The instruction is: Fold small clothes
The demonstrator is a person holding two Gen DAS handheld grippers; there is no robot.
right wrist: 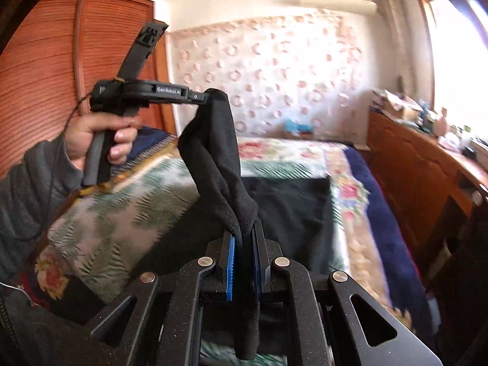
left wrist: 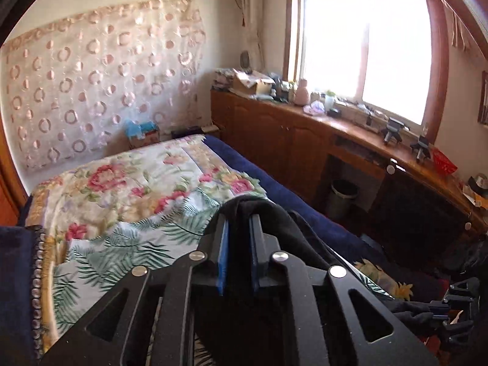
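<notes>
A black sock (right wrist: 218,158) hangs in the air above the bed, stretched between both grippers. My left gripper (right wrist: 207,96) is shut on its upper end, held up by a hand at the left of the right wrist view. My right gripper (right wrist: 242,238) is shut on its lower end, and a strip of the sock hangs down between the fingers. In the left wrist view the left gripper (left wrist: 239,213) is shut on the black sock (left wrist: 274,225), which drapes down to the right toward the right gripper (left wrist: 439,312).
A floral bedspread (left wrist: 128,189) covers the bed, with a dark blue blanket (left wrist: 274,189) along its right side. A black cloth (right wrist: 289,207) lies flat on the bed under the sock. A wooden cabinet (left wrist: 274,134) with clutter runs under the window. A wooden wardrobe (right wrist: 45,61) stands left.
</notes>
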